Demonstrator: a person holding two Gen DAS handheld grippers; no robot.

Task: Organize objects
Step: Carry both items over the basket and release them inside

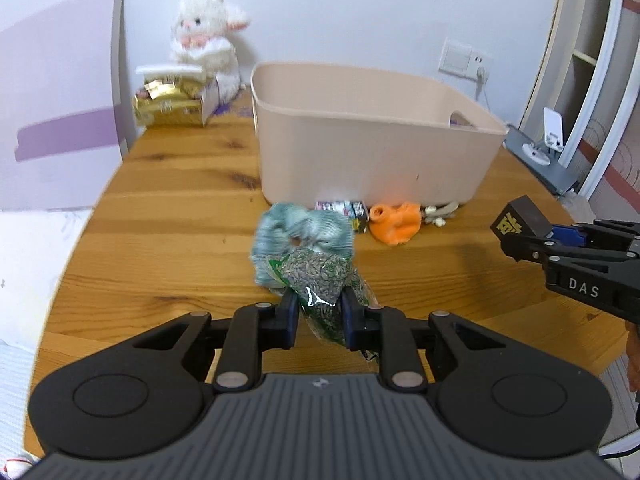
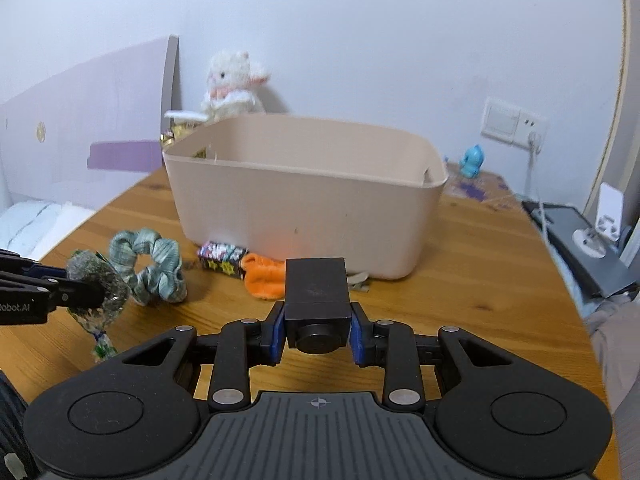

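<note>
My left gripper (image 1: 319, 312) is shut on a clear packet of green-grey dried bits (image 1: 320, 280), held above the wooden table (image 1: 168, 216). The same packet (image 2: 96, 284) shows at the left of the right wrist view. My right gripper (image 2: 317, 332) is shut on a black box (image 2: 316, 292) with a round knob on its near face; the black box (image 1: 518, 220) shows gold lettering in the left wrist view. A beige plastic bin (image 1: 368, 140) stands mid-table. A blue-green scrunchie (image 2: 148, 264), a small patterned box (image 2: 222, 260) and an orange cloth (image 2: 264, 276) lie in front of the bin.
A white plush toy (image 1: 208, 40) and gold packages (image 1: 168, 104) sit at the back left. A grey device with a white stand (image 2: 588, 248) lies at the table's right edge. A small blue figure (image 2: 472, 160) stands near the wall socket (image 2: 512, 124). A bed (image 1: 24, 264) lies left.
</note>
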